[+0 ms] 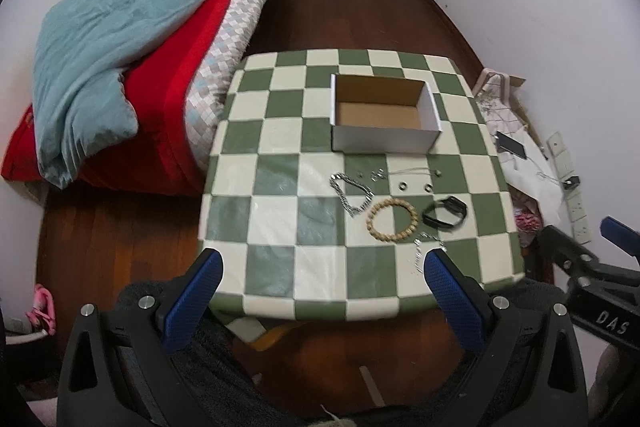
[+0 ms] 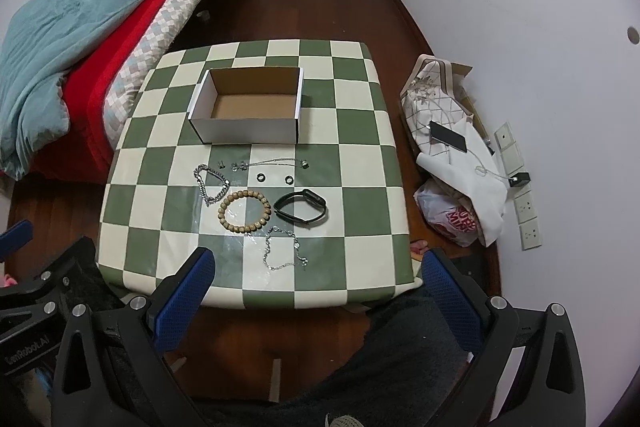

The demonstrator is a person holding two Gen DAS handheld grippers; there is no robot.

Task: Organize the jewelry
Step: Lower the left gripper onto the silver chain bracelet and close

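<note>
Lying flat, box (image 2: 248, 131) long axis runs left-right, opening up; both grippers' jaws spread, holding nothing

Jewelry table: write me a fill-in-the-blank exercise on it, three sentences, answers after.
1. The cardboard box holds ____.
2. The wooden bead bracelet lies between the thick silver chain and the ____ wristband.
3. The left gripper and right gripper are both ____.

Missing words: nothing; black; open
</note>
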